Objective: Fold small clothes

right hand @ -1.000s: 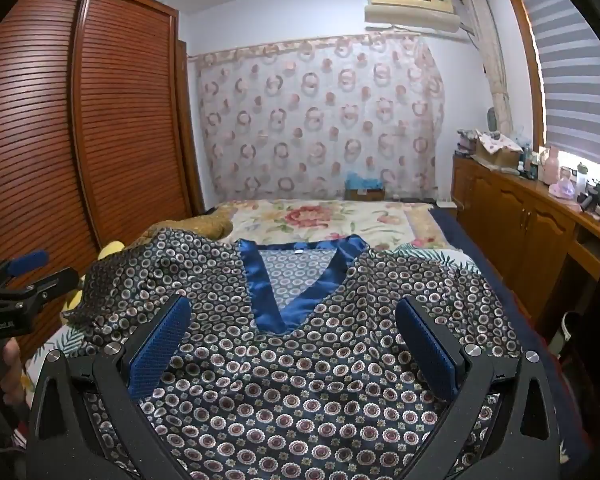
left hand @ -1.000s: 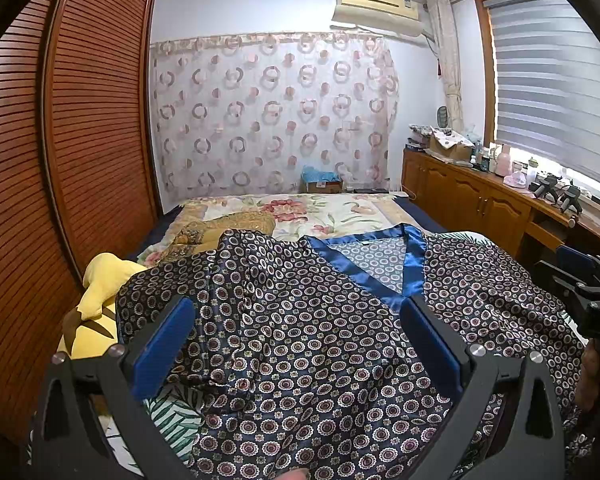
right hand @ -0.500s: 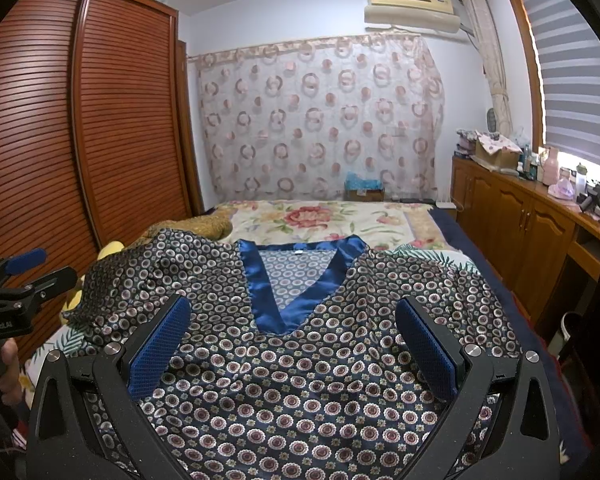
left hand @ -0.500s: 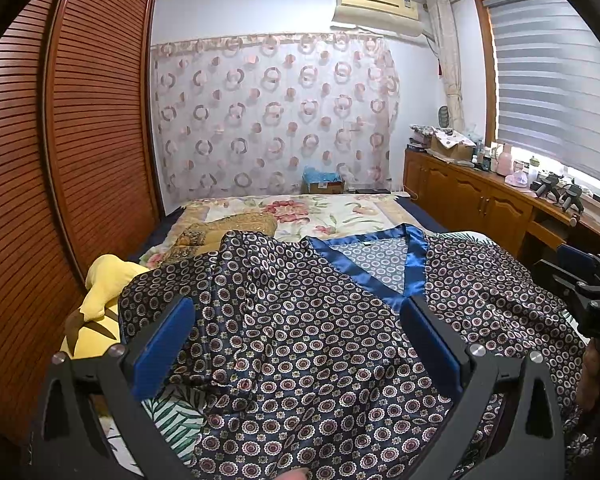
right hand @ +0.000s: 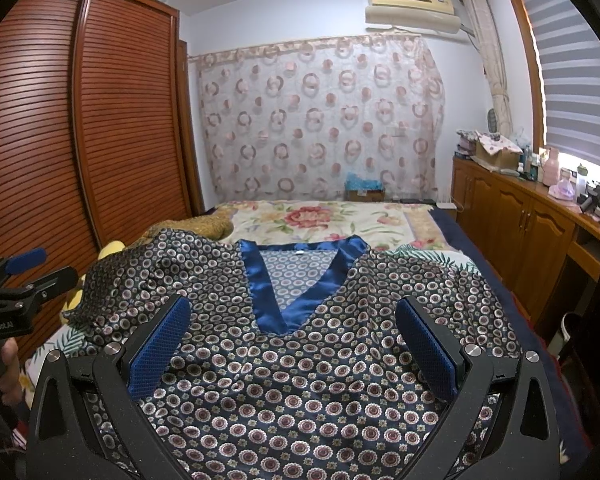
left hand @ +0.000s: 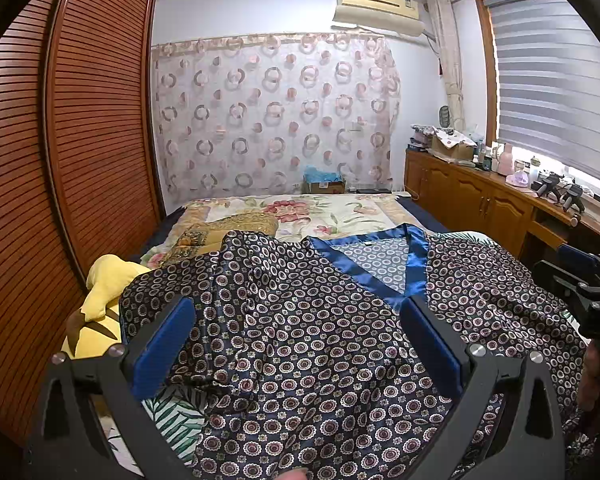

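Here the patterned satin top [right hand: 300, 380] lies face up on the bed [right hand: 340, 220], spread over its near half. Its blue-trimmed V-neck [right hand: 296, 280] opens toward the far end of the bed, so the garment's long axis runs along the bed's length, hem toward the cameras. The left sleeve [left hand: 172, 292] is rumpled and folded partly back over the body near the bed's left edge, while the right shoulder reaches toward the right edge and lies flatter.

The left hand-held gripper [left hand: 296, 340] hovers above the left part of the top, its blue-padded fingers [left hand: 164, 344] spread wide with nothing between them. The right hand-held gripper [right hand: 292, 344] hangs over the middle of the garment just below the V-neck, likewise spread wide and empty. Whether either touches the cloth I cannot tell.

Beside the left sleeve, at the bed's left edge, sits a yellow plush toy [left hand: 108, 280]. Beyond the neckline lie a golden cushion [left hand: 236, 224] and the floral bedspread [left hand: 324, 212]. A louvred wooden wardrobe [left hand: 80, 140] runs along the left, a ring-patterned curtain [left hand: 276, 116] hangs behind the bed, and a wooden cabinet [left hand: 484, 204] stands on the right.
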`<state>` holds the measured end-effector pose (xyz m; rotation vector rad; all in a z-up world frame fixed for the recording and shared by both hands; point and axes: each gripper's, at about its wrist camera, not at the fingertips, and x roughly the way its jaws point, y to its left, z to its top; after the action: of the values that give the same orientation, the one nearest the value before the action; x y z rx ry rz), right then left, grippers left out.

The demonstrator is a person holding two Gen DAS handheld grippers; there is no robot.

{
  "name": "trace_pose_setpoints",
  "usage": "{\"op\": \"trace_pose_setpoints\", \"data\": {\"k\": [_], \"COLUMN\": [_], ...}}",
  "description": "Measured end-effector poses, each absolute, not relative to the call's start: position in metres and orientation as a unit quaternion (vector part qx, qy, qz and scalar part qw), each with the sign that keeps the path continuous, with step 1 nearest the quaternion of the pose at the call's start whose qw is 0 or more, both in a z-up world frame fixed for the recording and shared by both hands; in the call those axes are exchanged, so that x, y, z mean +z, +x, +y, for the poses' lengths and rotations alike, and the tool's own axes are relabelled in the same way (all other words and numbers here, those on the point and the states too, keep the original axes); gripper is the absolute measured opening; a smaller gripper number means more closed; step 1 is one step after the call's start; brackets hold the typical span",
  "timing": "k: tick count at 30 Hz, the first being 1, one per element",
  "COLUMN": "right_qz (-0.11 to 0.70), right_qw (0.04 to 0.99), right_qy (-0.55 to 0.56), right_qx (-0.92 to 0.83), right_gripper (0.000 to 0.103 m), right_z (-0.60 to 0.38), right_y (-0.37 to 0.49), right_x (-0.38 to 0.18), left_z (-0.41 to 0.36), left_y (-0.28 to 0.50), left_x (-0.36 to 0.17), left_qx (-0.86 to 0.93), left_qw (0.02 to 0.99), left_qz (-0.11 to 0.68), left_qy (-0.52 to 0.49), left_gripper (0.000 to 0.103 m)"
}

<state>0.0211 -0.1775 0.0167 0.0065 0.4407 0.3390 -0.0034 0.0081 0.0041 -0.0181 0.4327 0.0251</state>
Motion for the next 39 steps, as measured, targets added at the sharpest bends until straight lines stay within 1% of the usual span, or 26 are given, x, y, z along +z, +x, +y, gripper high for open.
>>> {"op": "trace_pose_setpoints", "data": {"k": [22, 39], "right_qz": [0.217, 0.217], "right_qw": [0.962, 0.962], "right_qy": [0.002, 0.003], "right_qx": [0.167, 0.168], "right_gripper": [0.103, 0.103], "right_z": [-0.173, -0.172], "right_y": [0.022, 0.023], "right_x": [0.016, 0.015], "left_z": [0.007, 0.010], "left_y": [-0.004, -0.006], "left_x": [0.004, 0.013], "left_qx": [0.013, 0.013], "left_qw": [0.977, 0.977], "left_qz": [0.214, 0.214], "left_qy": [-0.008, -0.008], "left_gripper": [0.103, 0.103]}}
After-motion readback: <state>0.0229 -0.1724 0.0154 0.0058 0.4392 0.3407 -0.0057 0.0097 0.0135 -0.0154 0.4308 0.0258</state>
